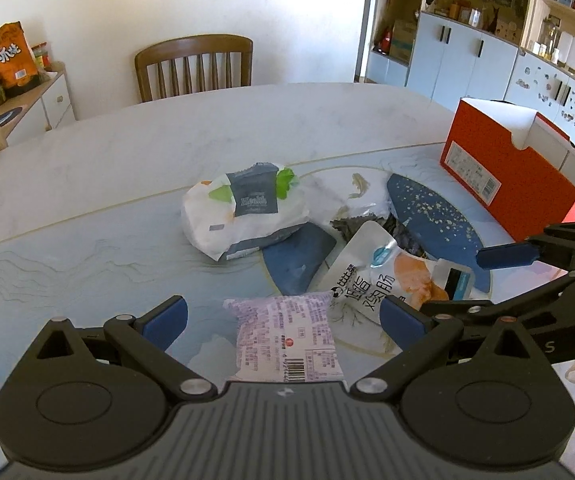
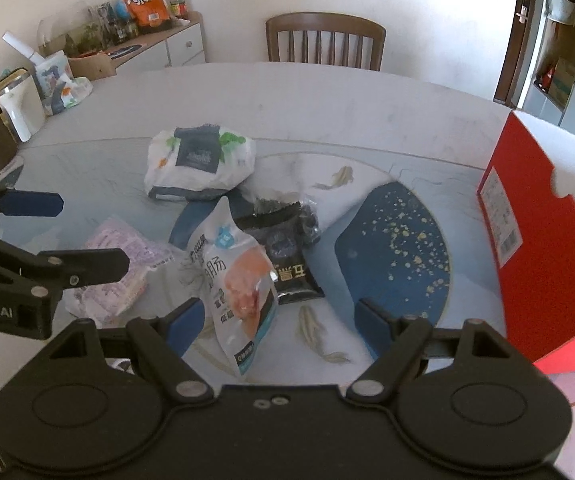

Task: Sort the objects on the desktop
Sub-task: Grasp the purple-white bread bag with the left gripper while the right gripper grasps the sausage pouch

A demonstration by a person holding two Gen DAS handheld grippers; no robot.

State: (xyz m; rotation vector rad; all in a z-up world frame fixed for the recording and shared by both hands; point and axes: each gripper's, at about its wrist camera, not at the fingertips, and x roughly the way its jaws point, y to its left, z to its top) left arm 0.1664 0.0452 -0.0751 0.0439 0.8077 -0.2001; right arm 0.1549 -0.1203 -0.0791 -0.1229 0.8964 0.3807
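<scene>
Crinkly packets on a glossy marbled tabletop (image 1: 127,152)

Both wide open: left hand-held gripper (image 1: 283,316) straddles a soft lilac pouch (image 1: 287,336); right hand-held gripper (image 2: 279,320) straddles a shiny foil sachet (image 2: 239,280).

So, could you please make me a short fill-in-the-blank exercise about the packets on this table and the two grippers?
1. The box at the table's right edge is ____ in colour.
2. The left gripper is open around the ____ packet.
3. The white pouch leans on the ____ packet.
4. The right gripper holds ____.

Missing words: red; purple; black; nothing
</scene>
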